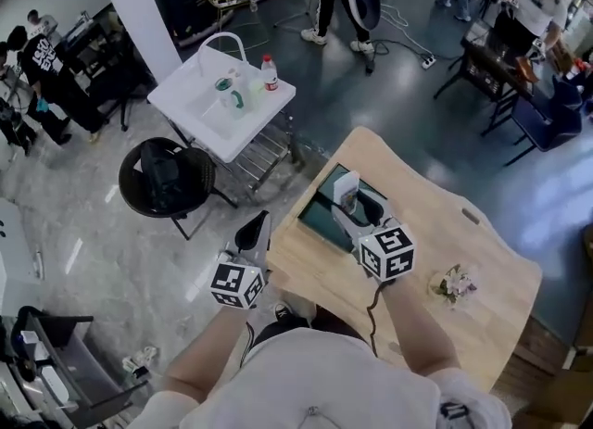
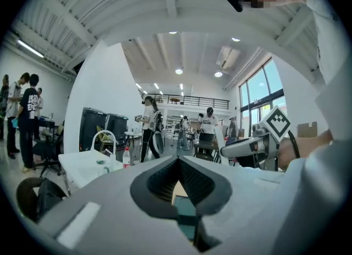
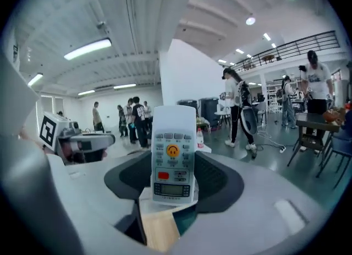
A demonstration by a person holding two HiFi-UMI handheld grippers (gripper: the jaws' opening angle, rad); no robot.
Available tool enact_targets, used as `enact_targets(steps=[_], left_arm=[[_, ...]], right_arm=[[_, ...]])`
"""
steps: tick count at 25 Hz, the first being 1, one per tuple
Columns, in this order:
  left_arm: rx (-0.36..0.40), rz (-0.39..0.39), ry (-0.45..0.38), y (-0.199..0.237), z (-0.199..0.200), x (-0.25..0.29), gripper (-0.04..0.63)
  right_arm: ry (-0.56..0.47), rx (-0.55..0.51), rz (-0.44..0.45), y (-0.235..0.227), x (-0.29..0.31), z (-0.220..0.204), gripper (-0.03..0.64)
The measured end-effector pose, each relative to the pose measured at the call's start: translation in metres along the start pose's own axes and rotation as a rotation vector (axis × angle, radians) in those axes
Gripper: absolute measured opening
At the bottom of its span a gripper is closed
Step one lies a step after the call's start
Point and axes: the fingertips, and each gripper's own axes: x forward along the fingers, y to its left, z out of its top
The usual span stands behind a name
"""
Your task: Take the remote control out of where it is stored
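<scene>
Right gripper view: remote control (image 3: 173, 155) stands upright between the jaws of the right tool (image 3: 174, 178), button face toward the camera. The jaws are closed to the remote's width and the ribbed dark pads (image 3: 220, 179) bear on both long edges near its lower half. Head view puts it over the dark teal tray (image 1: 320, 221) at the near-left part of the table (image 1: 482, 270). Can't tell if its bottom end has cleared the tray; something white sits just under it.

Step, as I read it: lift-out.
- Pull straight up along the remote's long axis. No twist until the bottom end is clearly free.
- The grip is low, so the top-heavy slab could pivot. Go slowly and hold the clamp force steady.
- Left tool (image 2: 179, 166) is closed on nothing and hangs off the table's near edge, well apart from the tray. It could pin the tray if it lifts with the remote.

Materials:
- Remote: white hard plastic, flat rectangular slab, smooth shell that is likely slick. It has rubbery-looking buttons, one round orange and one red, and a small display window low down.
- Pads: ribbed, look rubbery, should bite well.
- Tray: shallow, rectangular, looks rigid.
- Table: pale wood, smooth, rounded corners.
- Tool bodies: matte grey plastic.
</scene>
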Motion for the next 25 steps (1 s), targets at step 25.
enact_targets(steps=[25], left_arm=[[0.141,-0.076,-0.203,-0.035,0.108,0.000,0.000]], right_arm=[[-0.404,0.004,-0.071,0.019,-0.086,0.103,0.270]])
